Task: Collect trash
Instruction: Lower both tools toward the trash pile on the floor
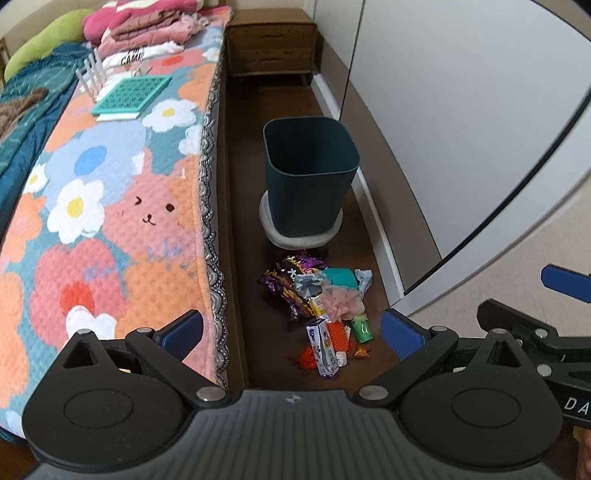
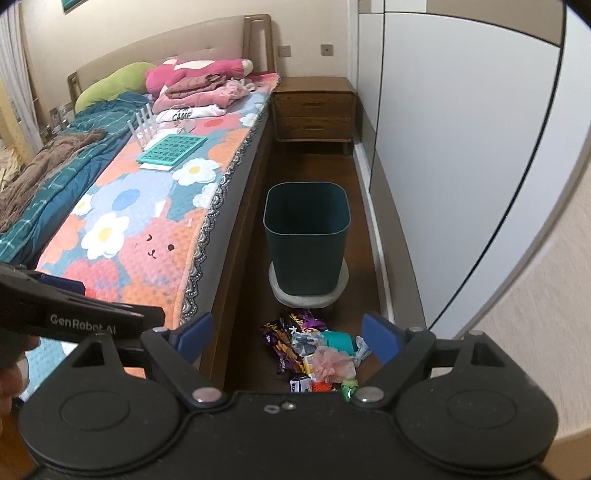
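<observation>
Your left tongs (image 1: 291, 332) hang released over the dark wooden floor (image 1: 251, 229), blue pads spread wide with nothing between them, and the trash pile (image 1: 317, 306) sits right in that gap, on the floor in the narrow aisle between the bed (image 1: 110, 206) on the left and the white wardrobe (image 1: 461, 110) on the right. Your right tongs (image 2: 288, 336) are released too, pads parted and gripping nothing, aimed down at the same heap. In the pile you have purple wrappers (image 1: 291, 280) on the far side, a teal packet (image 1: 340, 277) beside them, a pink frilly ball (image 1: 341, 301) in the middle, and nearer you a white-and-blue carton (image 1: 323, 347), an orange net (image 1: 338, 338) and a small green pack (image 1: 362, 328). Just beyond the heap stands the dark teal bin (image 1: 310, 177), upright on a round grey stool (image 1: 273, 225), its mouth open. Farther off, a wooden nightstand (image 1: 271, 48) closes the aisle. Folded clothes (image 1: 147, 33) and a teal grid board (image 1: 133, 94) lie on the flowered bedspread.
</observation>
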### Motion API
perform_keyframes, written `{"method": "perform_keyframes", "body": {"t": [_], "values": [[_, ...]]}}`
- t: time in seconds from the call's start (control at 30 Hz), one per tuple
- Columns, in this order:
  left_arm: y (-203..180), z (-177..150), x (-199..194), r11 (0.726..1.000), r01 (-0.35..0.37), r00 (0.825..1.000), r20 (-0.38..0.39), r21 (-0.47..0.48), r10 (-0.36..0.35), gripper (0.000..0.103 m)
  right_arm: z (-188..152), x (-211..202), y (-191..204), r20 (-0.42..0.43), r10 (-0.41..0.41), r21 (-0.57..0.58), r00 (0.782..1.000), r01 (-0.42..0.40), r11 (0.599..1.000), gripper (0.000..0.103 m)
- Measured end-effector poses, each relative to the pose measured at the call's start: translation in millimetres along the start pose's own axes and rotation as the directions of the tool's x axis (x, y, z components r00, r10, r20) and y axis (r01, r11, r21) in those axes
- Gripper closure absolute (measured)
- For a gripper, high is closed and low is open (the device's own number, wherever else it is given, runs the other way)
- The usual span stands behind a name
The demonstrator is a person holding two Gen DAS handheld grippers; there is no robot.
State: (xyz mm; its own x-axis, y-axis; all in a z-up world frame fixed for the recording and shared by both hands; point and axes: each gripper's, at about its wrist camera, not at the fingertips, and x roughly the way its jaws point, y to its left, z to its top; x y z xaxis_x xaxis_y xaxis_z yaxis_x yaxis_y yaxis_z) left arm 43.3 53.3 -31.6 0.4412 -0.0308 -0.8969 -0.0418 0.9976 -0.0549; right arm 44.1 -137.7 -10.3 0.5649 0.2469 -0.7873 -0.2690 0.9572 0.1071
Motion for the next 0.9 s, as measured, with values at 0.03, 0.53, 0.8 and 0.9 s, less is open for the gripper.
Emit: {"method": "perform_keyframes", "body": {"t": [0.03,0.53,0.8,0.9], "values": [[0,2,6,1.000,-0.004,1.000,-0.004,-0.007,0.004,0.000,0,6,-2,-0.004,0.004,-0.009,1.000,-0.004,1.000,0.015],[-34,37,115,0.982,-0.138,0.990,-0.043,-0.128,0.134,0.000,1,138,-69,-0.162,0.079,-0.145,0.984,-0.103,0.984,0.020],[-32,15,213,0.983,-0.146,0.983,-0.131,-0.111,0.132,0.007,-9,217,-94,-0.192,0.063,-0.126,0.979,-0.088,0.988,0.021],[-30,-1,260,0.987,-0.127,0.979,-0.171,-0.104,0.108,0.026,-24,256,-101,-0.217,0.062,-0.124,0.974,-0.091,0.988,0.021]]}}
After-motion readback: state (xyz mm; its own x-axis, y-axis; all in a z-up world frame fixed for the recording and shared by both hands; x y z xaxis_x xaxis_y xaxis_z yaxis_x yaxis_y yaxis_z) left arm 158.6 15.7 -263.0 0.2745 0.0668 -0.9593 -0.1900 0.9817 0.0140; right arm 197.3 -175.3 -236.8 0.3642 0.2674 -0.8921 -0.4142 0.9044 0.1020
